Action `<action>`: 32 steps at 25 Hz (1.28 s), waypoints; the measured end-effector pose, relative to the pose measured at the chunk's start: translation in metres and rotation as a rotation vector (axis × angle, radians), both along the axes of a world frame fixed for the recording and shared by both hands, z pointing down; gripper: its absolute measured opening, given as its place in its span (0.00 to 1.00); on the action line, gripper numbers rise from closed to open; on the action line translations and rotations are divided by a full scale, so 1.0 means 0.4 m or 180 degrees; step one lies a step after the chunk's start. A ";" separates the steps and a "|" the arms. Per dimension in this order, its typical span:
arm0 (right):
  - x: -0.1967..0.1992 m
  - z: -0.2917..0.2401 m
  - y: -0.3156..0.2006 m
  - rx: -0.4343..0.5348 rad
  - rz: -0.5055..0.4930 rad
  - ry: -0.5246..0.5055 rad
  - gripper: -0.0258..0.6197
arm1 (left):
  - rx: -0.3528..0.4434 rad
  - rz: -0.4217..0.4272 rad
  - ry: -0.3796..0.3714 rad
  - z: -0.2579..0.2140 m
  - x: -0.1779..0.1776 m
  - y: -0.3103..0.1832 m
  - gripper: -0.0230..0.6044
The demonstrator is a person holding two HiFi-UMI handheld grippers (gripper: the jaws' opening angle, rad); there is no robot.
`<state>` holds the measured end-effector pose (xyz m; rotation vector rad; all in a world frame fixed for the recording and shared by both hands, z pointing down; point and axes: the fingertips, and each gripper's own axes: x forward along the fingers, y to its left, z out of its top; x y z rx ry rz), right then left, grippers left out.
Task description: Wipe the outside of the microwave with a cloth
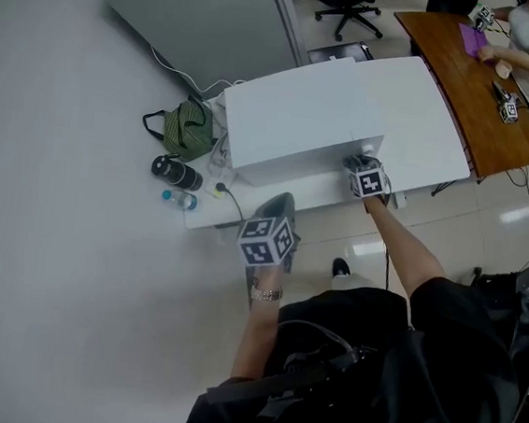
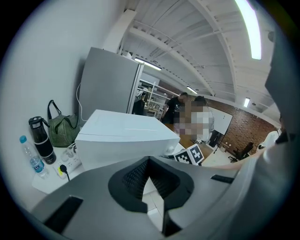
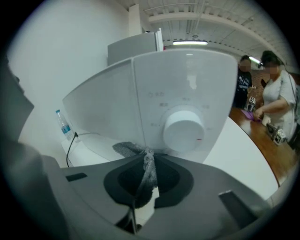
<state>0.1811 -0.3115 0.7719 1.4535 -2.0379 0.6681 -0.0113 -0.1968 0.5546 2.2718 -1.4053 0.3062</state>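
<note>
The white microwave stands on a white table, with its dial low on the front panel. My right gripper is at the front's right end, just below the dial. It is shut on a grey cloth, and the cloth's bunched end touches the bottom edge of the front. My left gripper hangs off the table's near edge, left of the right one. Its jaws are shut with nothing in them, and it points at the microwave from a distance.
Left of the microwave on the table are a green striped bag, a black flask, a water bottle and a plugged-in power strip. A grey cabinet stands behind. At the back right a person works at a brown table.
</note>
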 end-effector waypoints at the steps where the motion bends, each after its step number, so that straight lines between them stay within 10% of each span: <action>1: 0.008 -0.008 0.009 -0.0009 0.0053 -0.0122 0.09 | 0.0020 0.0029 0.0009 -0.007 0.019 -0.004 0.03; 10: -0.324 -0.629 -0.023 0.1462 -0.1016 -0.0972 0.09 | 0.0288 0.0012 0.0037 -0.098 0.013 -0.129 0.03; 23: -0.768 -0.495 -0.514 -0.0232 -0.1248 0.0051 0.09 | 0.0326 -0.0290 -0.0112 -0.163 -0.159 -0.204 0.03; 32: -0.590 -0.368 -0.599 -0.0540 -0.1039 0.0580 0.09 | 0.0234 -0.0186 0.0054 -0.126 -0.186 -0.258 0.03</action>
